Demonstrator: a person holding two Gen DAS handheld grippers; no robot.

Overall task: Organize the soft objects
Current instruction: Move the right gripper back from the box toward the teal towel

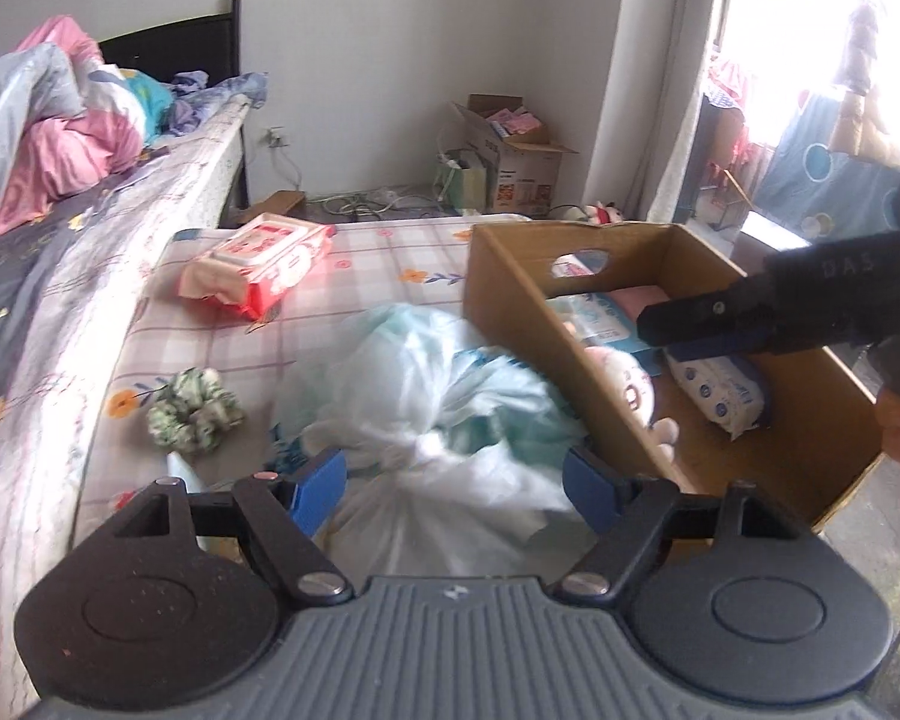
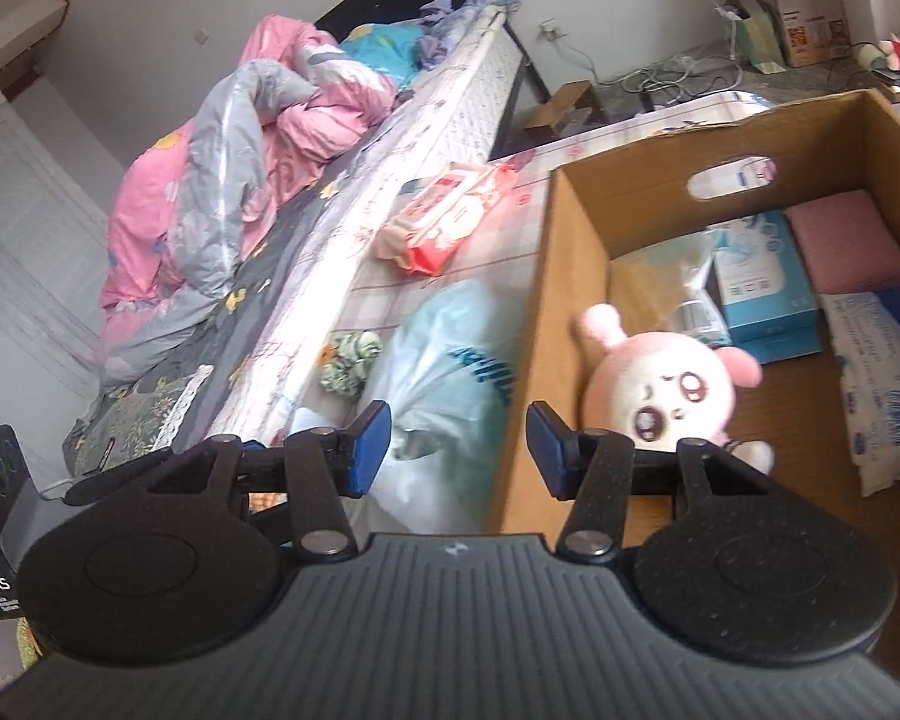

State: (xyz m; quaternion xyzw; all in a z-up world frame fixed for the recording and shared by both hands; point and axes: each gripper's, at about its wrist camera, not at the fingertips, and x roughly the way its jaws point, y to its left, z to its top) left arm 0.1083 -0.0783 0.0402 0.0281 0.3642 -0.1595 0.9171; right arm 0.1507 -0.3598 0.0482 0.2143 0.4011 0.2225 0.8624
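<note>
A knotted white and teal plastic bag (image 1: 426,384) (image 2: 444,348) lies on the checked mattress (image 1: 354,276), against the left wall of a cardboard box (image 1: 570,324) (image 2: 576,276). My left gripper (image 1: 456,486) hangs open just over the bag's near end, pads not pressing it. My right gripper (image 2: 459,450) (image 1: 660,333) is open and empty above the box's left wall. Inside the box lie a pink plush toy (image 2: 672,396) (image 1: 627,384), a white and blue wipes pack (image 2: 882,378) (image 1: 720,396), a blue tissue box (image 2: 756,288) and a pink cloth (image 2: 840,240).
A red wipes pack (image 1: 264,258) (image 2: 450,216) and a green scrunchie (image 1: 195,414) (image 2: 348,363) lie on the mattress left of the bag. A higher bed with a pink and grey quilt (image 1: 48,138) runs along the left. A carton (image 1: 510,156) and cables sit by the far wall.
</note>
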